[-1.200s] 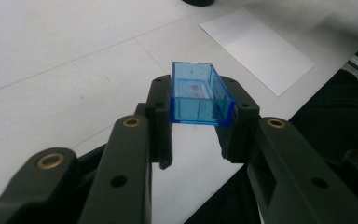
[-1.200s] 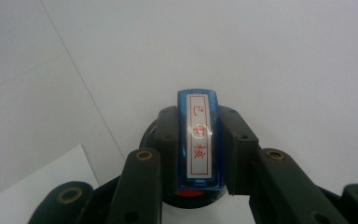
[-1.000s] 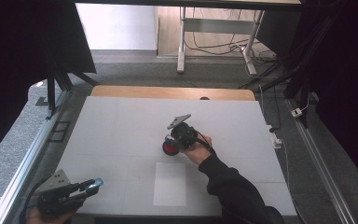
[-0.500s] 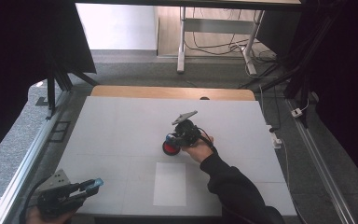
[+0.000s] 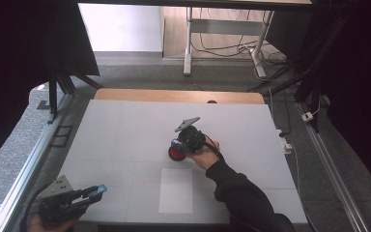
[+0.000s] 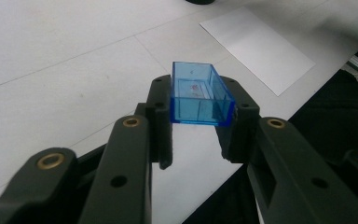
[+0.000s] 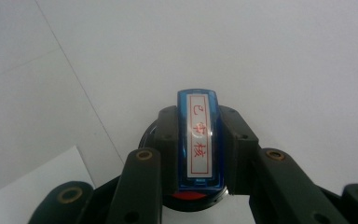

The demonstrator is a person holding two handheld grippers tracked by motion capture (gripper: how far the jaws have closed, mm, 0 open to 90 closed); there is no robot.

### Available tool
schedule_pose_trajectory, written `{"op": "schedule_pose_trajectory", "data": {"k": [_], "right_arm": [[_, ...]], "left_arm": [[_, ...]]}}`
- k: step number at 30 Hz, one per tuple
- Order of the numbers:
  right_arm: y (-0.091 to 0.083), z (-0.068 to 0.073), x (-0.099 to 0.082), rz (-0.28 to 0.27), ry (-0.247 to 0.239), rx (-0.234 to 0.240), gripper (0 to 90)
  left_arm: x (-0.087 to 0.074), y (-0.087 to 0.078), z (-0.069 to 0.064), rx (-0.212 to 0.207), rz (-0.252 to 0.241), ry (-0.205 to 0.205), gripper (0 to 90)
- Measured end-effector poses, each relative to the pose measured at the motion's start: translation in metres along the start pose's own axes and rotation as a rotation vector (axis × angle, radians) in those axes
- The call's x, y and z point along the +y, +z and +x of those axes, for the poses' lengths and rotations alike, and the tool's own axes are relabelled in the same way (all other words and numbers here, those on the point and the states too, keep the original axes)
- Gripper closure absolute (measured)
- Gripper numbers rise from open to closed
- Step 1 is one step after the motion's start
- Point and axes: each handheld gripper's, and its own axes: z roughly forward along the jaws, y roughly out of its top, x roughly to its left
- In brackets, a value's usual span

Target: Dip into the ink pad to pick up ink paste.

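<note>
My left gripper (image 6: 198,122) is shut on a clear blue rectangular cap (image 6: 198,91), its open side up. In the high view that left gripper (image 5: 95,192) sits low at the table's near left corner, with the blue cap (image 5: 100,189) at its tip. My right gripper (image 7: 199,161) is shut on a blue stamp (image 7: 199,140) bearing a white label with red characters. The stamp stands upright on a round black ink pad with a red face (image 7: 189,199). In the high view the right gripper (image 5: 178,145) points down at that red pad (image 5: 176,154) near the table's middle.
A white sheet of paper (image 5: 175,190) lies flat on the white table (image 5: 125,130), just in front of the ink pad, and it shows in the left gripper view as the sheet (image 6: 256,44). A wooden strip (image 5: 174,95) runs along the far edge. Metal rails flank both sides.
The right gripper has shifted only slightly over the red pad. The left gripper has kept still with the blue cap.
</note>
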Motion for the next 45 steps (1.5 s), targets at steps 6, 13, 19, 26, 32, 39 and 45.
{"op": "schedule_pose_trajectory", "data": {"k": [6, 13, 19, 26, 32, 39, 45], "right_arm": [[-0.001, -0.001, -0.001, -0.009, 0.016, 0.004, 71.8], [-0.003, -0.004, -0.002, -0.034, 0.027, 0.012, 71.7], [-0.015, -0.004, 0.004, -0.070, 0.032, 0.013, 71.7], [-0.016, 0.001, 0.005, -0.057, -0.003, 0.017, 71.6], [-0.008, 0.005, 0.003, -0.025, -0.025, 0.014, 71.6], [-0.002, 0.006, 0.001, -0.004, -0.032, 0.015, 71.7], [0.000, 0.007, 0.001, 0.002, -0.021, 0.012, 71.8]], "left_arm": [[0.000, 0.000, 0.000, 0.000, -0.001, -0.002, 68.4], [0.000, 0.000, 0.000, 0.000, -0.004, -0.006, 68.4], [0.000, -0.001, 0.001, -0.001, -0.004, -0.008, 68.4], [0.000, 0.000, 0.000, 0.000, -0.004, -0.008, 68.4], [0.000, -0.001, 0.001, -0.002, -0.005, -0.008, 68.4], [0.000, -0.001, 0.001, -0.003, -0.005, -0.007, 68.4], [0.000, -0.001, 0.001, -0.003, -0.004, -0.009, 68.4]]}}
